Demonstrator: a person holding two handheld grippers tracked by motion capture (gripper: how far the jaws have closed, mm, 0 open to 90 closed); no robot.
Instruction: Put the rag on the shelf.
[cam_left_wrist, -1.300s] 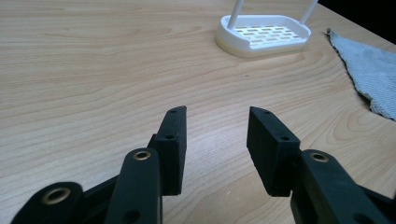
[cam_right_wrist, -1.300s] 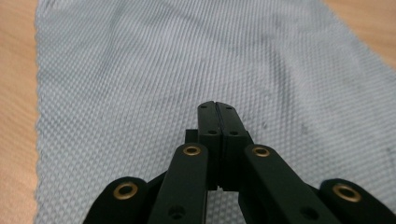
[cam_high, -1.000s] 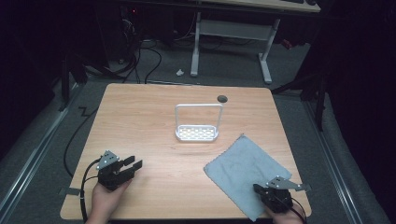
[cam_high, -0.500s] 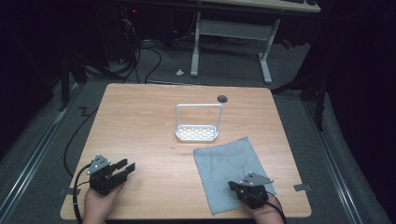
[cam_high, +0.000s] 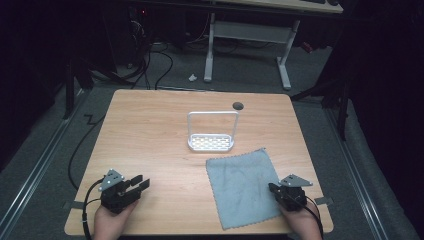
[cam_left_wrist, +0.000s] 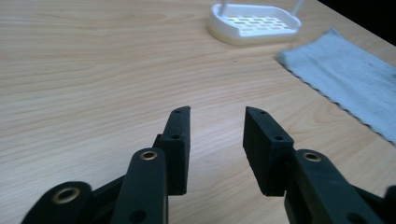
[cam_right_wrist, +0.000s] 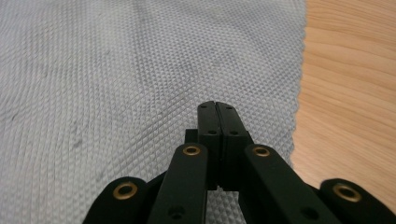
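One cloth (cam_high: 241, 186), one rack (cam_high: 211, 142), seemingly empty.

In the right gripper view, the grey cloth (cam_right_wrist: 140, 70) runs off the top, left and bottom edges, and the closed jaws of the right gripper (cam_right_wrist: 217, 106) cover whatever cloth lies under them. Beyond the left gripper (cam_left_wrist: 217, 112), the white rack (cam_left_wrist: 254, 25) is cut off at the top.

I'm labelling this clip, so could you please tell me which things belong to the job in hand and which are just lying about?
In the job:
- grey cloth
- right gripper, shut, at the cloth's right edge
- left gripper, jaws apart with nothing between them, just been closing

Lying about:
- white rack, beyond the cloth
- dark round hole in the table
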